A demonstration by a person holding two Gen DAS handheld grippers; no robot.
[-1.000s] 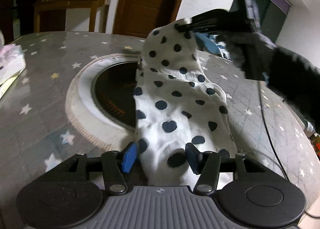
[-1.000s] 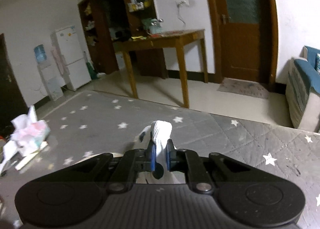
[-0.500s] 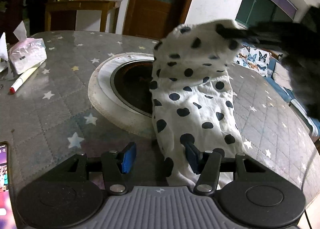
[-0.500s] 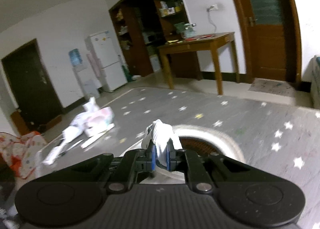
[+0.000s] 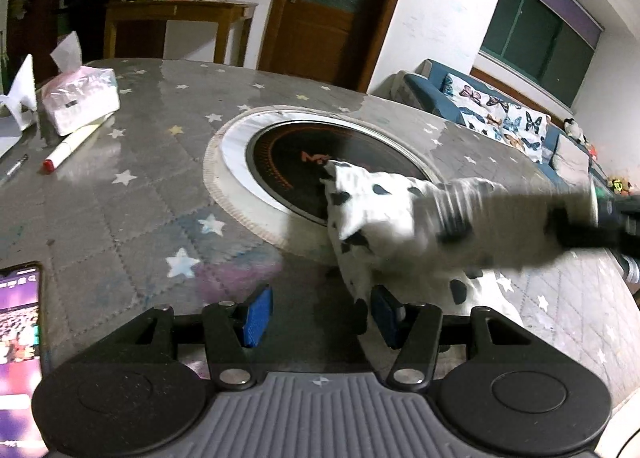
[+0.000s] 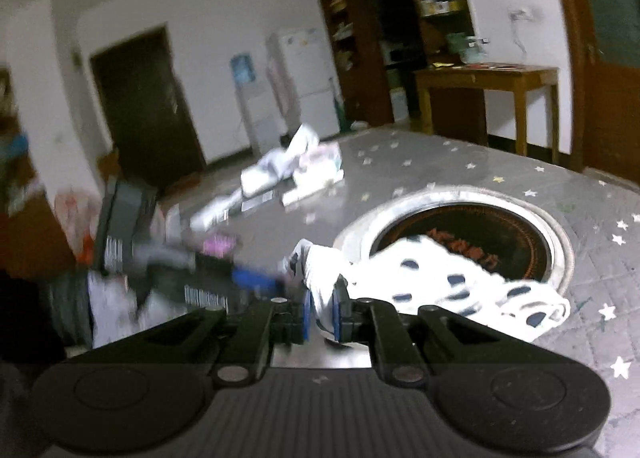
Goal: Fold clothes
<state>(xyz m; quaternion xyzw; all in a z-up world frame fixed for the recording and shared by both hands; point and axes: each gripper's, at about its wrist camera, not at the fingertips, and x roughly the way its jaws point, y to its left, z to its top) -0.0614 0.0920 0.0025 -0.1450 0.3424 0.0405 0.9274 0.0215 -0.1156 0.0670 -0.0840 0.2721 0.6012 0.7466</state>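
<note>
A white garment with black polka dots [image 5: 372, 213] lies on the grey star-patterned table, partly over the round black hob. My left gripper [image 5: 320, 316] is open and empty; the cloth's near edge touches its right pad. My right gripper [image 6: 321, 312] is shut on an end of the garment [image 6: 448, 282] and holds it low over the table. It shows blurred in the left wrist view [image 5: 576, 225], coming in from the right. The left gripper shows blurred in the right wrist view [image 6: 240, 278].
The round inset hob [image 5: 320, 165] with a white rim sits mid-table. A pink tissue pack [image 5: 80, 101], a marker [image 5: 72, 145] and papers lie at the far left. A lit phone [image 5: 20, 322] lies at the near left. A sofa [image 5: 500, 117] stands beyond the table.
My right gripper has swung the held end of the garment down and toward the left gripper, folding it over. The left gripper has drawn left off the cloth and stays open.
</note>
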